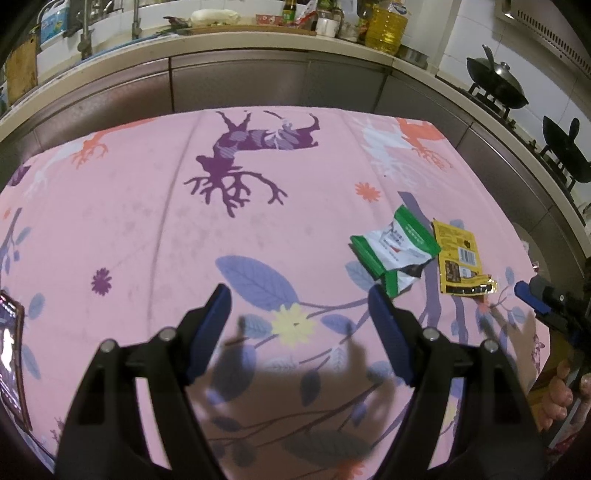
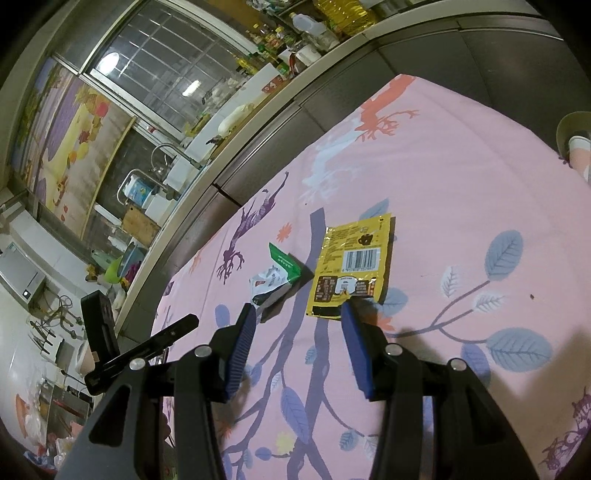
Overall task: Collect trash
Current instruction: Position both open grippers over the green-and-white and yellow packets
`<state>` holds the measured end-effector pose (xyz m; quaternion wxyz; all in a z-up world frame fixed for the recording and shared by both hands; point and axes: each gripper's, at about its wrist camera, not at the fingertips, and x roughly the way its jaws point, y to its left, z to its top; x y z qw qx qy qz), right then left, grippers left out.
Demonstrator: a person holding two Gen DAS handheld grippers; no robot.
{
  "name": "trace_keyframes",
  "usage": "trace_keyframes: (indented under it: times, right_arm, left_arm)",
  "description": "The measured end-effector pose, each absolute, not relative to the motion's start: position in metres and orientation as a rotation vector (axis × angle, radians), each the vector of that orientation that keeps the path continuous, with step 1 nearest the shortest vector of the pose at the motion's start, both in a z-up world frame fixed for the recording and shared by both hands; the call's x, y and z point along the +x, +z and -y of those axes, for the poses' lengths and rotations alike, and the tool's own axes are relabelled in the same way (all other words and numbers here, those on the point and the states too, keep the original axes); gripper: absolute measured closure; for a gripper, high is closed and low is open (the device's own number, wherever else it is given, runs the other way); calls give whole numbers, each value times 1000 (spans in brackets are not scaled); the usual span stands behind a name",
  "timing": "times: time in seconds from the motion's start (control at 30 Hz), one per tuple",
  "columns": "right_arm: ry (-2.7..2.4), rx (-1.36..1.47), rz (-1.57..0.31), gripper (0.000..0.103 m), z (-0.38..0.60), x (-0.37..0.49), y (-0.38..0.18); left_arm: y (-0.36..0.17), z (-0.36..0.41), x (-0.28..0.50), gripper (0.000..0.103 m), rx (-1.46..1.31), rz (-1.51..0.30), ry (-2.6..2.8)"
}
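Two empty wrappers lie side by side on the pink patterned tablecloth (image 1: 147, 221): a crumpled green-and-white one (image 1: 395, 251) (image 2: 275, 277) and a flat yellow one with a barcode (image 1: 460, 258) (image 2: 351, 266). My left gripper (image 1: 299, 299) hovers open over bare cloth, to the left of the green wrapper and a little nearer than it. My right gripper (image 2: 299, 308) is open just short of both wrappers. Its right fingertip (image 2: 349, 308) overlaps the yellow wrapper's near edge, and nothing sits between the pads. In the left wrist view it shows at the far right (image 1: 532, 299), held by a hand (image 1: 561, 391).
A phone (image 1: 9, 354) lies at the table's left edge. Behind the table runs a kitchen counter (image 1: 258, 44) with bottles and an oil jug (image 1: 384, 26); woks (image 1: 495, 85) stand on the stove at the right. A cup (image 2: 578, 147) sits at the table's far right.
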<state>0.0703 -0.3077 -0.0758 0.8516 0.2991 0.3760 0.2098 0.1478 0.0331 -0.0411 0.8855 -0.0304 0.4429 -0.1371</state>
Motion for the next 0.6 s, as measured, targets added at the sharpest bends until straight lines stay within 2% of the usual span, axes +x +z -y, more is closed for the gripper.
trace_keyframes:
  times: [0.4, 0.47, 0.6]
  right_arm:
    - [427, 643, -794, 57, 310, 69, -76]
    - [423, 655, -796, 57, 312, 68, -78]
    - [417, 663, -797, 57, 317, 69, -82]
  left_arm:
    - [-33, -31, 145, 29, -103, -922, -347]
    - [-30, -25, 144, 22, -109, -914, -381]
    - [-23, 1, 147, 21, -82, -904, -453]
